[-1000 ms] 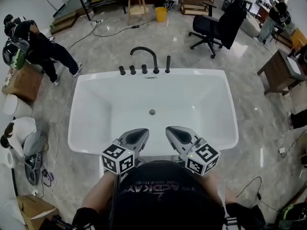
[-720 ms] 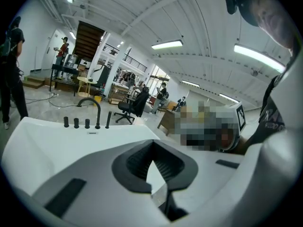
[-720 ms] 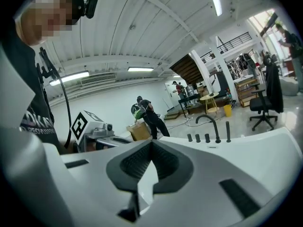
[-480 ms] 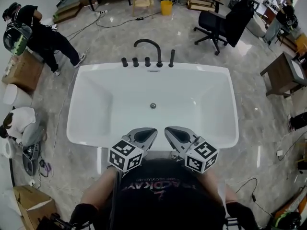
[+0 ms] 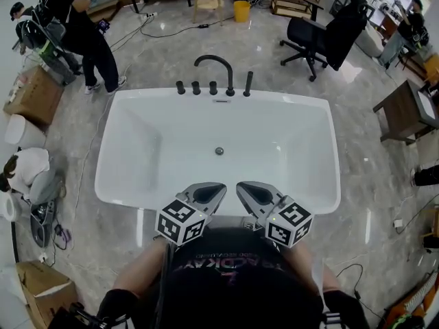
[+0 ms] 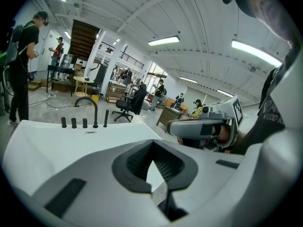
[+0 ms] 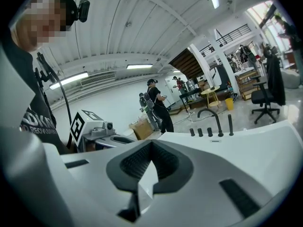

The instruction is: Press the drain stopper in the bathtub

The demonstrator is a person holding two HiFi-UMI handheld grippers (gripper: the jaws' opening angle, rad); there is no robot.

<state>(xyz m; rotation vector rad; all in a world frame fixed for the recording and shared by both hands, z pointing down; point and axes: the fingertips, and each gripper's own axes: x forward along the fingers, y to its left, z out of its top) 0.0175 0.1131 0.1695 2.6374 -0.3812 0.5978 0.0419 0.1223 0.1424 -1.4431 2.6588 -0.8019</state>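
Note:
A white bathtub (image 5: 137, 184) fills the middle of the head view. Its small round metal drain stopper (image 5: 219, 151) sits on the tub floor, below the black faucet (image 5: 214, 70) and its black knobs. Both grippers hover side by side over the tub's near rim, well short of the stopper. My left gripper (image 5: 208, 192) is shut with nothing in it, and so is my right gripper (image 5: 251, 192). In the left gripper view the jaws (image 6: 152, 161) meet, with the faucet (image 6: 90, 109) beyond. The right gripper view shows the same shut jaws (image 7: 151, 162) and the faucet (image 7: 210, 119).
A person (image 5: 75, 26) stands on the marble floor at the far left beside a cardboard box (image 5: 31, 91). A black office chair (image 5: 322, 36) is beyond the tub at the right, and a brown table (image 5: 405, 112) stands farther right. Cables lie on the floor.
The left gripper shifted slightly right toward the right one, then held. The person at the far left straightened up and stepped away. The head view tipped a little.

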